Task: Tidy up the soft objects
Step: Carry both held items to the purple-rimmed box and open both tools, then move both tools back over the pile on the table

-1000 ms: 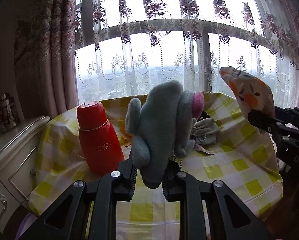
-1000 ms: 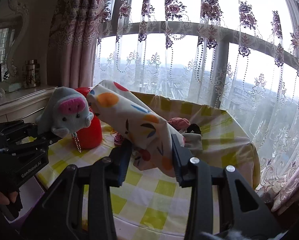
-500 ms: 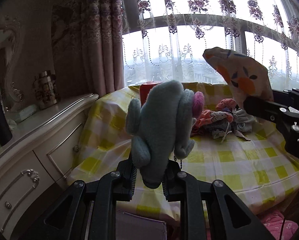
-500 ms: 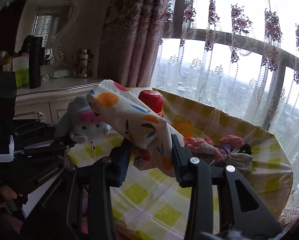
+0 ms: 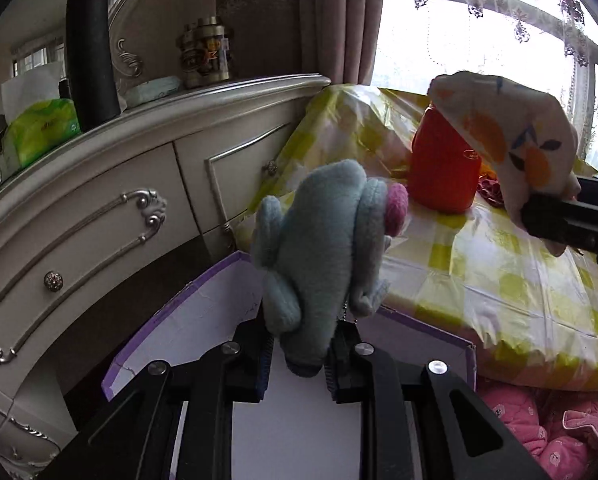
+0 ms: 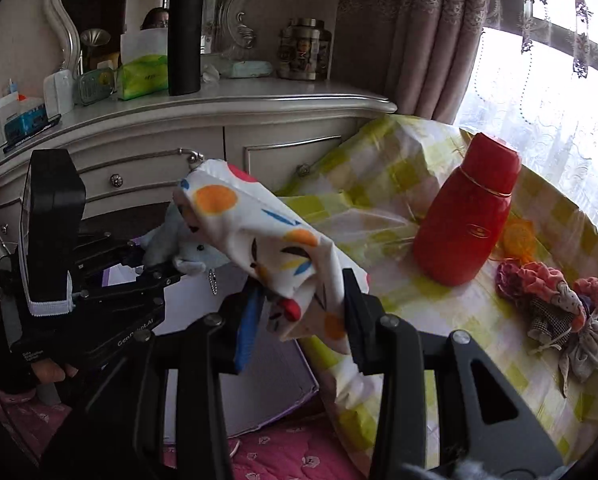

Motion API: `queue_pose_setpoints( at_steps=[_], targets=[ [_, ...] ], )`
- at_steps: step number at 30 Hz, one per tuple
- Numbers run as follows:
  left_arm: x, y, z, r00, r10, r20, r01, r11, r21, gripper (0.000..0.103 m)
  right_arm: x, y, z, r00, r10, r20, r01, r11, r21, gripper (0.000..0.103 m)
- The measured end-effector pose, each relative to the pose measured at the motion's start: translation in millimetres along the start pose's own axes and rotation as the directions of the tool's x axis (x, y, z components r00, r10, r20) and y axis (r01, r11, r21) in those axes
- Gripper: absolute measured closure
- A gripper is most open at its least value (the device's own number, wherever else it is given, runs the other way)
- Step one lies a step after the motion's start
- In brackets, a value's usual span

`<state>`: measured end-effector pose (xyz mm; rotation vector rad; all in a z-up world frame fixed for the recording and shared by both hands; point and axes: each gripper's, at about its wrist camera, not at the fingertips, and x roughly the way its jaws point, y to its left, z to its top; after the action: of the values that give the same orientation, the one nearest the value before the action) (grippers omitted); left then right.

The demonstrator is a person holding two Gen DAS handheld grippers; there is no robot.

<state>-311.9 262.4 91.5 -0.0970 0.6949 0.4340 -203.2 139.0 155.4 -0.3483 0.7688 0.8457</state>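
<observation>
A grey-blue plush toy [image 5: 319, 256] with a pink patch stands up between the pads of my left gripper [image 5: 299, 360], which is shut on it. Under it lies a white box with purple edges [image 5: 195, 320]. My right gripper [image 6: 299, 320] is shut on a white cloth pouch with coloured spots [image 6: 259, 232], which sticks up and to the left. In the right wrist view the left gripper [image 6: 159, 270] holds the plush toy [image 6: 191, 254] over the box [image 6: 267, 364]. In the left wrist view the right gripper [image 5: 567, 216] and its pouch [image 5: 511, 136] hang at the right, above the table.
A red flask [image 6: 467, 216] stands on the yellow-checked tablecloth [image 6: 499, 360], with a heap of small fabric pieces [image 6: 559, 308] to its right. A cream dresser [image 6: 219, 120] with a black flask [image 6: 185, 36] and jars runs behind. A pink quilt [image 6: 299, 456] lies below.
Both grippers have swung left and down, away from the window and toward the dresser, each still holding its item. The purple-edged box has come into view under the plush toy.
</observation>
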Motion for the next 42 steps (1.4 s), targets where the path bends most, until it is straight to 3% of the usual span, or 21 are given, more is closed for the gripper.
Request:
queue_pose_setpoints(
  at_steps=[7, 9, 10, 11, 12, 13, 19, 26, 31, 35, 37, 38, 40, 42],
  targets=[
    [7, 21, -15, 0.997, 0.059, -0.051, -0.061, 0.998, -0.034, 0.076, 25, 24, -2, 0.996, 0.062, -0.061, -0.065, 0.997, -0.05, 0.061],
    [11, 24, -17, 0.994, 0.084, -0.07, -0.087, 0.995, -0.04, 0.069, 33, 28, -5, 0.992, 0.089, -0.089, -0.093, 0.995, -0.046, 0.051],
    [12, 26, -19, 0.992, 0.102, -0.077, -0.106, 0.994, -0.042, 0.057, 38, 29, -7, 0.989, 0.103, -0.106, -0.108, 0.993, -0.041, 0.048],
    [14, 27, -21, 0.989, 0.124, -0.082, -0.128, 0.991, -0.041, 0.038, 43, 30, -9, 0.986, 0.115, -0.12, -0.12, 0.992, -0.037, 0.037],
    [14, 28, -22, 0.985, 0.152, -0.083, -0.155, 0.987, -0.037, 0.029, 46, 31, -11, 0.984, 0.124, -0.131, -0.129, 0.991, -0.033, 0.028],
    [14, 27, -22, 0.981, 0.181, -0.075, -0.184, 0.982, -0.032, 0.018, 48, 30, -14, 0.982, 0.128, -0.138, -0.133, 0.991, -0.029, 0.025],
    [16, 14, -16, 0.977, 0.204, -0.056, -0.203, 0.979, 0.025, 0.017, 47, 6, -24, 0.985, 0.111, -0.134, -0.107, 0.993, 0.04, 0.024],
    [23, -33, -6, 0.985, 0.16, -0.066, -0.149, 0.978, 0.145, 0.017, 23, -79, -47, 0.994, 0.011, -0.106, 0.016, 0.969, 0.248, 0.022],
    [41, -79, 1, 0.991, 0.073, -0.114, -0.044, 0.97, 0.239, 0.017, 3, -155, -88, 0.981, -0.134, -0.138, 0.177, 0.906, 0.385, 0.02],
    [59, -129, 5, 0.987, -0.001, -0.16, 0.054, 0.944, 0.324, 0.017, -12, -211, -136, 0.953, -0.219, -0.209, 0.297, 0.813, 0.5, 0.02],
    [71, -159, 6, 0.976, -0.071, -0.207, 0.142, 0.924, 0.355, 0.017, -23, -234, -159, 0.936, -0.261, -0.236, 0.349, 0.776, 0.526, 0.02],
    [79, -175, 7, 0.959, -0.125, -0.254, 0.213, 0.912, 0.352, 0.017, -28, -245, -169, 0.926, -0.283, -0.251, 0.376, 0.76, 0.529, 0.02],
    [95, -211, 11, 0.902, -0.245, -0.356, 0.362, 0.878, 0.314, 0.017, -37, -268, -187, 0.898, -0.33, -0.293, 0.44, 0.721, 0.535, 0.02],
    [112, -250, 16, 0.852, -0.325, -0.411, 0.457, 0.845, 0.277, 0.017, -46, -294, -203, 0.871, -0.367, -0.327, 0.491, 0.678, 0.547, 0.02]
  ],
)
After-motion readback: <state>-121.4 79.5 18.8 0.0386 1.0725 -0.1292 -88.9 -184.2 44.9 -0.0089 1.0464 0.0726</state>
